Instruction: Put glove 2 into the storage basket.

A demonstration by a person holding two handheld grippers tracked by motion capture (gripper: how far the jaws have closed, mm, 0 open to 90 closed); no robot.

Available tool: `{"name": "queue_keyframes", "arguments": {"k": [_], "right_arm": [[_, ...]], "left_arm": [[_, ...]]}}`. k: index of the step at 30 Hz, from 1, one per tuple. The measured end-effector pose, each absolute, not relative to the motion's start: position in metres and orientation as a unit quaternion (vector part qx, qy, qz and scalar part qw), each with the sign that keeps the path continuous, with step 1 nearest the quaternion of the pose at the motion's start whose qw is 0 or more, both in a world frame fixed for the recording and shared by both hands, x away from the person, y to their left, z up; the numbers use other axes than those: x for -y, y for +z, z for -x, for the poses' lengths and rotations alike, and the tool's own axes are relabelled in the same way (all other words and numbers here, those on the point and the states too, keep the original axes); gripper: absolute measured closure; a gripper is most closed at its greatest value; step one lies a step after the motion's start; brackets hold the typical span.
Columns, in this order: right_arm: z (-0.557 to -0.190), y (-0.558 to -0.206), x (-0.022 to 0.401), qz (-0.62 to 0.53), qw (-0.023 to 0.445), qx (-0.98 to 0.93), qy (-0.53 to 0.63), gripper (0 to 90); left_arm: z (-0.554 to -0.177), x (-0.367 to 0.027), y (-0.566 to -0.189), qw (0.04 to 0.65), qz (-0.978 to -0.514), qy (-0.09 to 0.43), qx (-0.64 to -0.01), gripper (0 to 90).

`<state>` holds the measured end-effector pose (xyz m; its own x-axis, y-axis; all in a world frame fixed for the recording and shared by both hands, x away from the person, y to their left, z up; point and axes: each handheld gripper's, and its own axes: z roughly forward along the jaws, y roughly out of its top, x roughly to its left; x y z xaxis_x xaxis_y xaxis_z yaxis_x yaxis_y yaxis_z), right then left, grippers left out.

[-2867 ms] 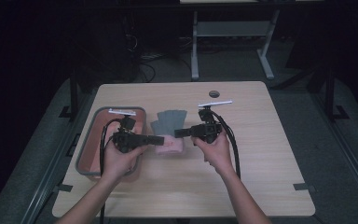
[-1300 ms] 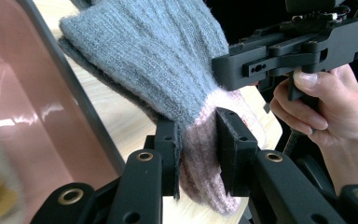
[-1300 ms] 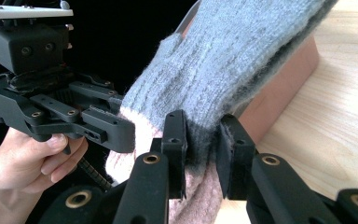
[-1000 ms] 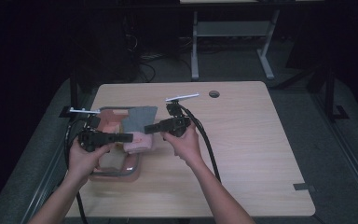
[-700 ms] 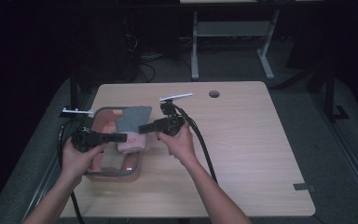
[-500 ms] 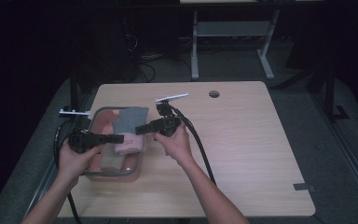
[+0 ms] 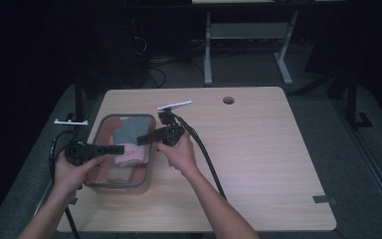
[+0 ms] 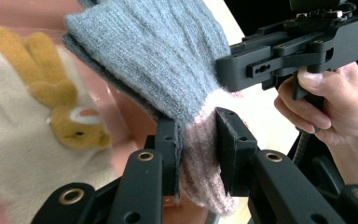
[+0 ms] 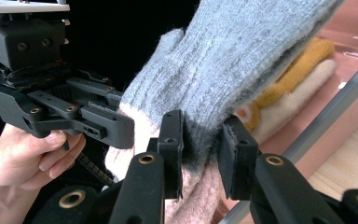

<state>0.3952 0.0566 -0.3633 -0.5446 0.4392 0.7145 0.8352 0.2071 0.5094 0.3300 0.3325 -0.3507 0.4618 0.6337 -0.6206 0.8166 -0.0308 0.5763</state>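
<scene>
High view: both grippers hold the grey-pink glove point(image 7: 129, 142) over the pink bin point(image 7: 99, 185), table's 9 o'clock.

Left gripper view: left gripper point(image 8: 198, 140) clamped on glove cuff; cream bunny glove point(image 8: 23, 140) already in bin at 9 o'clock.

Right gripper view: right gripper point(image 9: 201, 140) pinches cuff. Judged: nearly done, release left.

Two grippers: the left gripper point(image 7: 121, 149) and the right gripper point(image 7: 140, 140), one in each of two hands. One grey-and-pink knit glove point(image 8: 168, 60) hangs between them. One cream glove with a yellow rabbit point(image 8: 23, 140) lies in the one pink bin point(image 7: 146, 169). One table point(image 7: 258, 149).
</scene>
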Motion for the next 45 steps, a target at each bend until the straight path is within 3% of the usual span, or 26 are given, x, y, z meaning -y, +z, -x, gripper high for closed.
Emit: {"name": "queue_keyframes", "arguments": {"k": [19,25,33,42,45], "right_arm": [[-0.402,-0.366,-0.07,0.421,0.199,0.771,-0.434,68.7],[-0.401,-0.363,-0.064,0.423,0.192,0.774,-0.431,68.7],[-0.399,-0.361,-0.053,0.426,0.181,0.774,-0.432,68.4],[-0.397,-0.361,-0.036,0.431,0.175,0.77,-0.436,67.5],[-0.397,-0.364,-0.028,0.436,0.175,0.767,-0.436,67.3]], "left_arm": [[-0.331,-0.354,-0.362,0.466,-0.701,-0.092,-0.532,72.4],[-0.341,-0.362,-0.391,0.415,-0.707,-0.112,-0.561,72.9],[-0.341,-0.366,-0.395,0.374,-0.724,-0.08,-0.574,72.3],[-0.341,-0.362,-0.395,0.356,-0.731,-0.071,-0.578,65.8],[-0.341,-0.363,-0.392,0.35,-0.73,-0.056,-0.585,59.9]]}}
